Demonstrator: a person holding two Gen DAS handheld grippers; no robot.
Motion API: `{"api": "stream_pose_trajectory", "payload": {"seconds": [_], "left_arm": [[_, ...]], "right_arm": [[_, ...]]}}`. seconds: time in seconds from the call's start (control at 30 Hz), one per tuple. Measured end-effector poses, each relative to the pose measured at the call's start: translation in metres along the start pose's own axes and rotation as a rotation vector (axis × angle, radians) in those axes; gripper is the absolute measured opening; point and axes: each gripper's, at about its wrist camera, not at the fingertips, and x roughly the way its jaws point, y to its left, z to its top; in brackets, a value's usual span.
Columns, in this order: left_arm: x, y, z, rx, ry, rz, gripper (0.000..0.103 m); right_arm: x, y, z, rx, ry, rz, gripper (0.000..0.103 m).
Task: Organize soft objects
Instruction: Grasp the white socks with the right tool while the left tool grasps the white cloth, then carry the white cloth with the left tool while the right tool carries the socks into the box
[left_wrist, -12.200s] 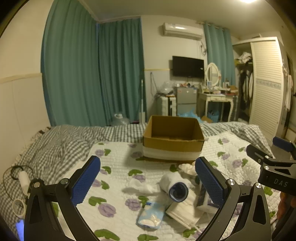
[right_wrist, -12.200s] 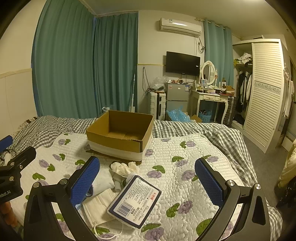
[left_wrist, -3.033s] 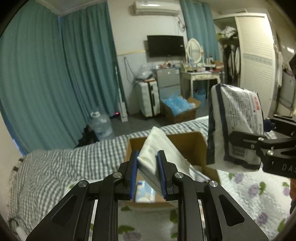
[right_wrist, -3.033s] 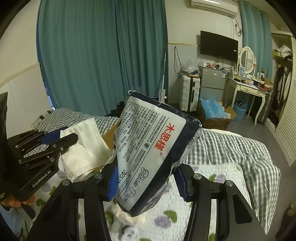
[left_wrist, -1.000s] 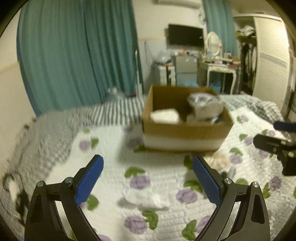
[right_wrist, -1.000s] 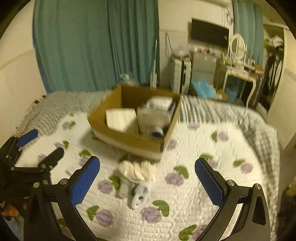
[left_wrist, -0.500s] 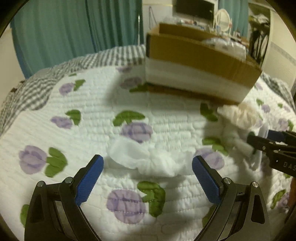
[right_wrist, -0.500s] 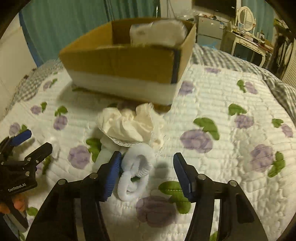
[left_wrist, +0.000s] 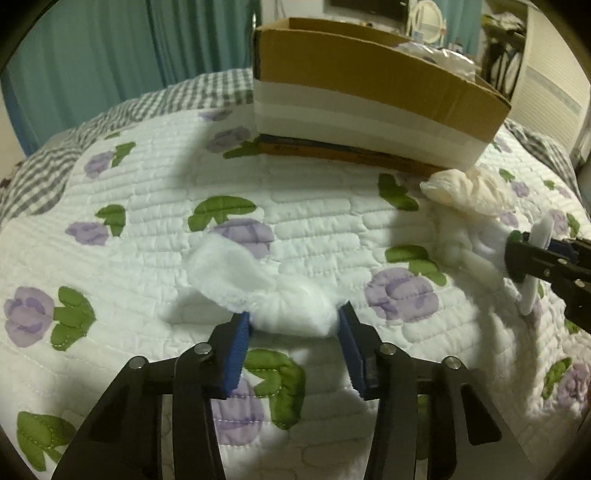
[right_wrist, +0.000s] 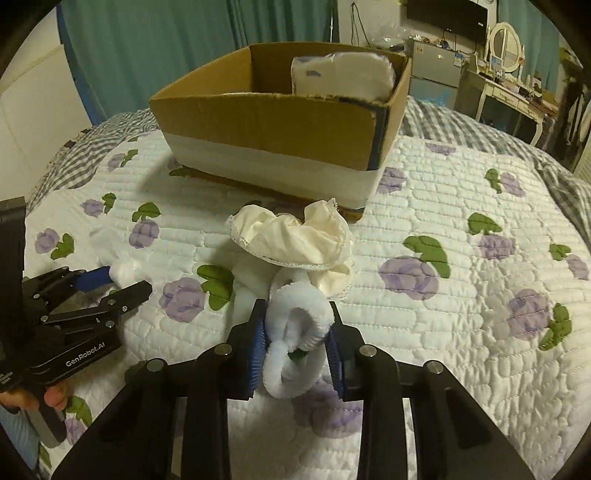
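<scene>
- The quilt (left_wrist: 147, 206) under my grippers is white with purple flowers and green leaves; a grey checked blanket (left_wrist: 44, 162) shows at its far edges.
- The box (right_wrist: 280, 122) stands on the quilt ahead of me, cardboard with a white band round its lower half. A white pack (right_wrist: 341, 75) stands in its far right corner.
- My left gripper (left_wrist: 293, 325) is low on the quilt, its blue pads touching both sides of a white fluffy sock (left_wrist: 258, 291). I read it as clamped on the sock, which lies flat, its loose end stretching away to the left.
- My right gripper (right_wrist: 295, 339) is closed on a looped white fluffy sock (right_wrist: 299, 321), pads pressed into either side. In the left view it appears at the right edge, with the sock in its tips.
- A crumpled cream cloth (right_wrist: 295, 236) with a lace edge lies between that sock and the box, touching the sock and just in front of the box's near corner.
</scene>
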Motion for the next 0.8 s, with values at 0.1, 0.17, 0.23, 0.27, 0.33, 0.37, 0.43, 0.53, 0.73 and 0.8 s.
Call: {"api": "stream_pose_trajectory", "payload": {"seconds": [0.1,0.17,0.23,0.27,0.33,0.37,0.43,0.53,0.73,0.8], "left_arm": [[-0.012,-0.002,-0.002,0.010,-0.026,-0.013,0.039],[-0.025,-0.008,0.001,0.037,-0.057,-0.027,0.039],[-0.035,-0.013,0.001,0.050,-0.067,-0.046,0.039],[-0.041,-0.016,0.002,0.058,-0.069,-0.050,0.039],[-0.051,-0.020,0.003,0.076,-0.080,-0.042,0.039],[-0.059,-0.024,0.002,0.083,-0.089,-0.039,0.039],[-0.068,-0.024,0.003,0.082,-0.105,-0.047,0.039],[-0.085,-0.027,0.005,0.080,-0.130,-0.058,0.039],[-0.121,-0.028,0.020,0.083,-0.196,-0.065,0.039],[-0.133,-0.027,0.028,0.086,-0.222,-0.064,0.039]], "right_arm": [[-0.007,0.002,-0.001,-0.003,-0.008,-0.008,0.029],[-0.015,0.002,-0.003,-0.004,-0.018,-0.010,0.029],[-0.024,0.002,-0.004,-0.003,-0.032,-0.015,0.029],[-0.030,0.002,-0.005,-0.002,-0.040,-0.016,0.029],[-0.040,0.003,-0.006,0.001,-0.053,-0.013,0.029],[-0.046,0.005,-0.006,0.001,-0.062,-0.009,0.029],[-0.058,0.007,-0.008,0.000,-0.079,-0.007,0.029],[-0.075,0.010,-0.011,0.002,-0.103,-0.002,0.029],[-0.108,0.016,-0.008,-0.008,-0.164,0.003,0.029],[-0.124,0.019,-0.002,-0.013,-0.197,0.017,0.029]]}}
